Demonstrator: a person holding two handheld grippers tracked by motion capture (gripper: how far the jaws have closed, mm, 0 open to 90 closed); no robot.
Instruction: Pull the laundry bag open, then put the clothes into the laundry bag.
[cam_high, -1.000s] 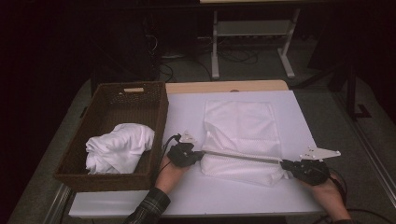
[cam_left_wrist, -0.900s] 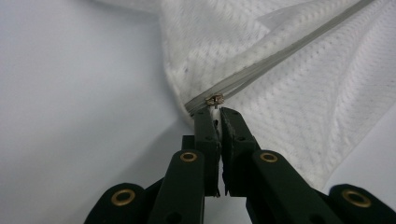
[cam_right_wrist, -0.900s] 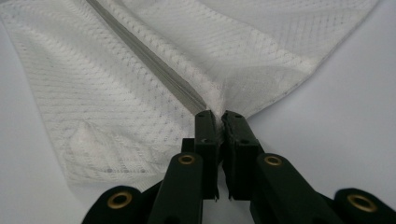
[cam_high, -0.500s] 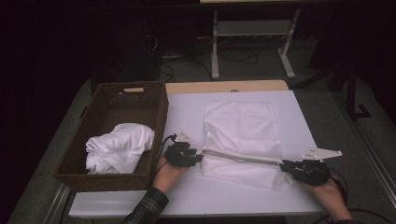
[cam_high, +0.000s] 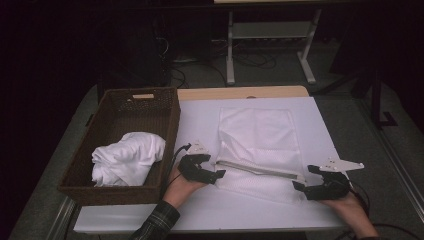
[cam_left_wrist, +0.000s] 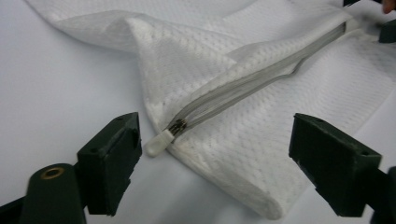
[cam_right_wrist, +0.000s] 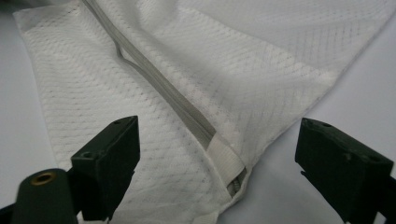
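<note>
Basket (cam_high: 165, 125) of wicker, holding a crumpled white cloth (cam_high: 127, 159), sits left of the left gripper (cam_high: 212, 167), well apart from the work. That gripper's fingers (cam_left_wrist: 112, 161) have just been opening and stand wide, with the zipper pull (cam_left_wrist: 161, 140) of the white mesh laundry bag (cam_high: 260, 142) lying free between them on the tabletop (cam_high: 200, 120). Along the grey zipper (cam_left_wrist: 243, 86) to the right, the right gripper (cam_high: 312, 181) has likewise just spread its fingers (cam_right_wrist: 109, 161) wide; the bag's zipper end (cam_right_wrist: 226, 163) lies between them, untouched. To finish well, I judge both should back straight off without snagging the mesh.
</note>
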